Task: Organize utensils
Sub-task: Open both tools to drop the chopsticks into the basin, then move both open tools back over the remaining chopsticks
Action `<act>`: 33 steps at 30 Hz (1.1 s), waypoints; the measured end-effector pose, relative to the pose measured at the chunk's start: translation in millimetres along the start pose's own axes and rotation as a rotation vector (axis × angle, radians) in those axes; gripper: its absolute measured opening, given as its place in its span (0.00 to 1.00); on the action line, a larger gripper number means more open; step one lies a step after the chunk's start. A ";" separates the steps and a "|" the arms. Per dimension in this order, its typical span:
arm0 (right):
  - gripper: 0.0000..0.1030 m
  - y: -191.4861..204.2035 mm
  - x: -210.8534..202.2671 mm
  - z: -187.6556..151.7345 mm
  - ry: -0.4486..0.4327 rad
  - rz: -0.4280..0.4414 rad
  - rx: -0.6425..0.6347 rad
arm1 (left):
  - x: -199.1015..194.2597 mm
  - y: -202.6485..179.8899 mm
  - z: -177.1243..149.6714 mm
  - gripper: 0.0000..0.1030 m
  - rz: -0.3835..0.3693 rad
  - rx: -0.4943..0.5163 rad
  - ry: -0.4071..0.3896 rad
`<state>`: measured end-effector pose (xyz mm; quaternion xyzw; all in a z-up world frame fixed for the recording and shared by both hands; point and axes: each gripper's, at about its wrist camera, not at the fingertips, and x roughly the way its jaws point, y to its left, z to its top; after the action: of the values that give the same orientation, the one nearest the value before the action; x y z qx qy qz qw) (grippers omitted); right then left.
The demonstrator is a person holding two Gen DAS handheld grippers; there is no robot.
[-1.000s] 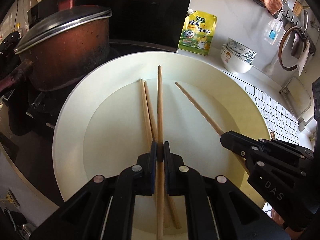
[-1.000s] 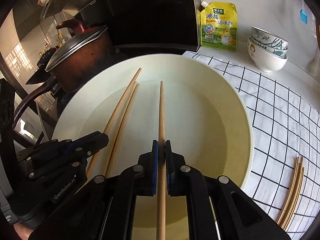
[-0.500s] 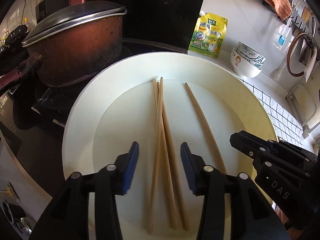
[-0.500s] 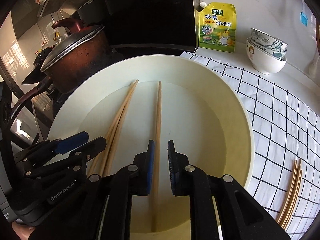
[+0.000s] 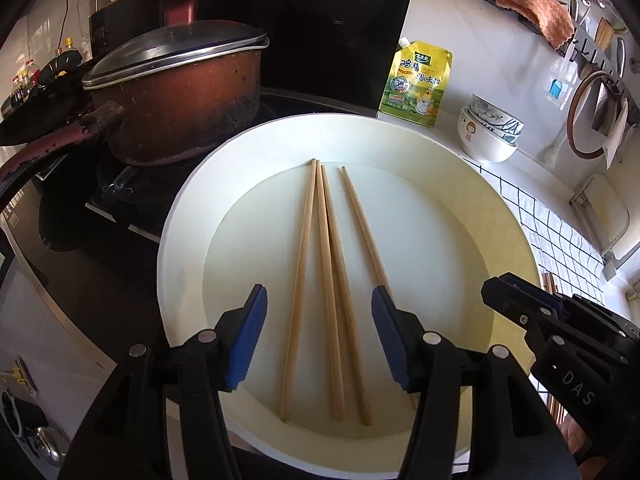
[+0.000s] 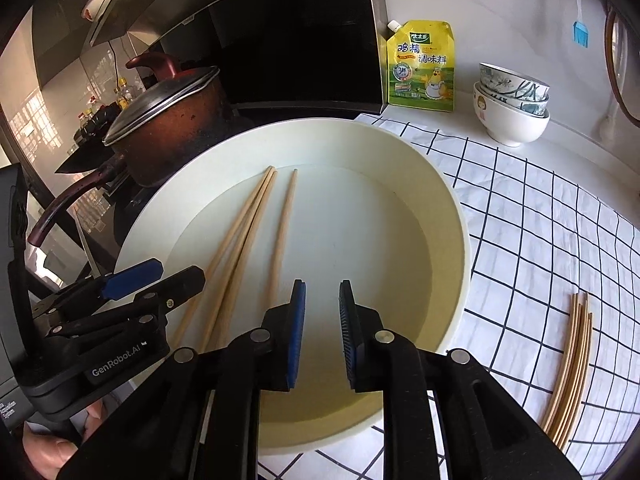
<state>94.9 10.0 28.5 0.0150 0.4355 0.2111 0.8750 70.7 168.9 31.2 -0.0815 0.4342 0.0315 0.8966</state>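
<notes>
Several wooden chopsticks lie side by side on a large cream plate. My left gripper hovers over their near ends. Its jaws are opening and the blue pads touch none of them. In the right wrist view the same chopsticks lie on the left half of the plate. My right gripper is just right of the nearest one. Its jaws are opening with nothing between them. Each gripper shows in the other's view: the right gripper and the left gripper.
A lidded brown pot stands on the stove behind the plate's left. A yellow seasoning pouch and stacked bowls are at the back. More chopsticks lie on the checked cloth at right. A person's hand holds the left gripper.
Each gripper was shut on a chopstick; both have let go and opened. The two chopsticks now lie on the plate with the others. Both grippers have drawn back a little.
</notes>
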 end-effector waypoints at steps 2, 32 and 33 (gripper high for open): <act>0.21 -3.7 -8.4 -4.8 -0.023 0.005 0.013 | -4.1 -4.1 -3.6 0.54 -0.004 0.003 -0.009; 0.41 -155.6 -122.3 -114.0 -0.126 -0.279 0.230 | -36.6 -162.9 -63.2 0.70 -0.179 0.226 -0.019; 0.41 -161.6 -124.5 -117.8 -0.125 -0.287 0.240 | -36.9 -168.9 -64.3 0.71 -0.188 0.234 -0.021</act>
<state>-4.2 -203.4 15.6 0.0702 0.4001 0.0293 0.9133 19.5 -8.0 41.0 -0.0165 0.4161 -0.1023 0.9034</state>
